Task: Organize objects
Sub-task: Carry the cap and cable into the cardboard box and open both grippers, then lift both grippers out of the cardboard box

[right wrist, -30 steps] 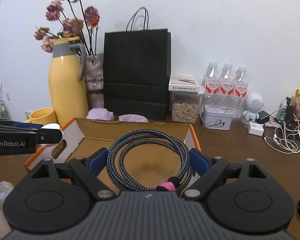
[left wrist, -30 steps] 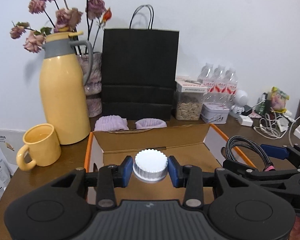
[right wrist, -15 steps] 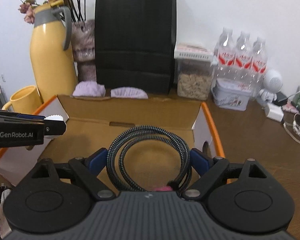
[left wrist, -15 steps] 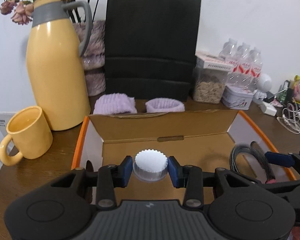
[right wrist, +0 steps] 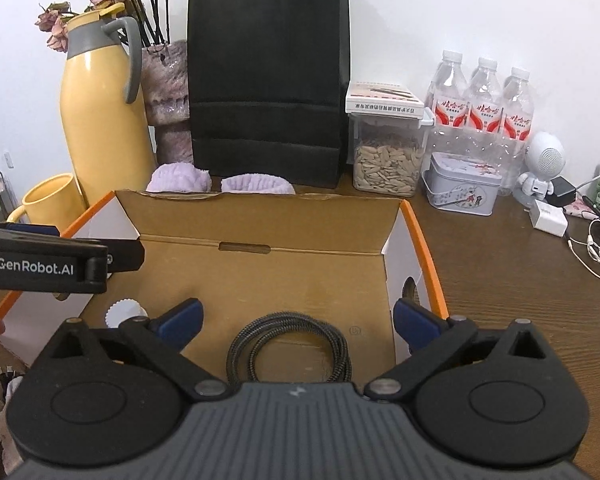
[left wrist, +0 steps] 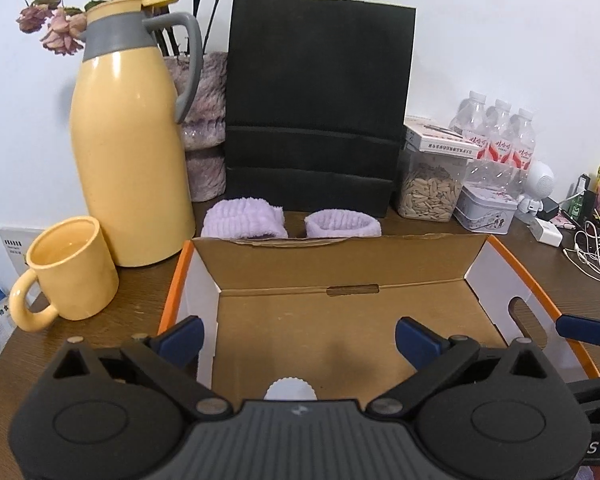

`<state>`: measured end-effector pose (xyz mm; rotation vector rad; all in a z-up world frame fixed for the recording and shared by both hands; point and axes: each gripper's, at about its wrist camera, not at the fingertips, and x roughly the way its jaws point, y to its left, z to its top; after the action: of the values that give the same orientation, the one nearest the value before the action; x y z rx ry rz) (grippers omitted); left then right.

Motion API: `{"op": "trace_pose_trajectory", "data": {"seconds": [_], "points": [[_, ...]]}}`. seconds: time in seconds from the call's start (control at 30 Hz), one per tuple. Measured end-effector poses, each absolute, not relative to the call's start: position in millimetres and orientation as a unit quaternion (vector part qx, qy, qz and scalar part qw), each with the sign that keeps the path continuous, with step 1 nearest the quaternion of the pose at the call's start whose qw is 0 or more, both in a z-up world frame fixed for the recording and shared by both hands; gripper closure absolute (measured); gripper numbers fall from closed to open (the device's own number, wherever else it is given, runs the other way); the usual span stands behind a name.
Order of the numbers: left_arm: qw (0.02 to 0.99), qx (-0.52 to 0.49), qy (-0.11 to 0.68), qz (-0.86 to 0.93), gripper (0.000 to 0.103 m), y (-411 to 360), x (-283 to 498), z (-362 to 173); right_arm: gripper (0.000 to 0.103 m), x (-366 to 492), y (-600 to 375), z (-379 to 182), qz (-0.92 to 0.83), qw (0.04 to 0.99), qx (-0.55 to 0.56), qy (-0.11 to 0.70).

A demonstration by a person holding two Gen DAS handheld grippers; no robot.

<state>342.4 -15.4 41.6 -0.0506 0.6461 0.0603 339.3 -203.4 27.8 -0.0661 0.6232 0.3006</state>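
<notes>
My left gripper (left wrist: 298,338) has its fingers spread wide, holding nothing, low centre of the left wrist frame over the cardboard box (left wrist: 340,260). The white cap (left wrist: 290,390) lies on the box floor at bottom centre, partly hidden by the gripper body; in the right wrist frame it's at lower left (right wrist: 124,312), near the box's left wall. My right gripper (right wrist: 296,320) also has its fingers wide apart and grips nothing. The coiled cable (right wrist: 288,346) lies flat on the box floor between them, bottom centre, touching neither finger. The left gripper's side shows at mid left of the right wrist frame (right wrist: 60,266).

Behind the box, on the desk (right wrist: 500,280): two purple wristbands (left wrist: 244,220), black paper bag (left wrist: 316,108), yellow jug (left wrist: 128,140) upper left, yellow mug (left wrist: 70,268) just beside it. Seed jar (right wrist: 388,160), tin (right wrist: 462,188) and water bottles (right wrist: 484,104) at right.
</notes>
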Motion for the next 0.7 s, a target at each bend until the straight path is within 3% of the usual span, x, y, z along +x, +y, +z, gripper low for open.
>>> {"op": "trace_pose_trajectory", "data": {"seconds": [0.7], "points": [[0.961,-0.022,0.275,0.030,0.001,-16,274,74,0.000,276,-209,54,0.145,0.950,-0.039,0.274]]}}
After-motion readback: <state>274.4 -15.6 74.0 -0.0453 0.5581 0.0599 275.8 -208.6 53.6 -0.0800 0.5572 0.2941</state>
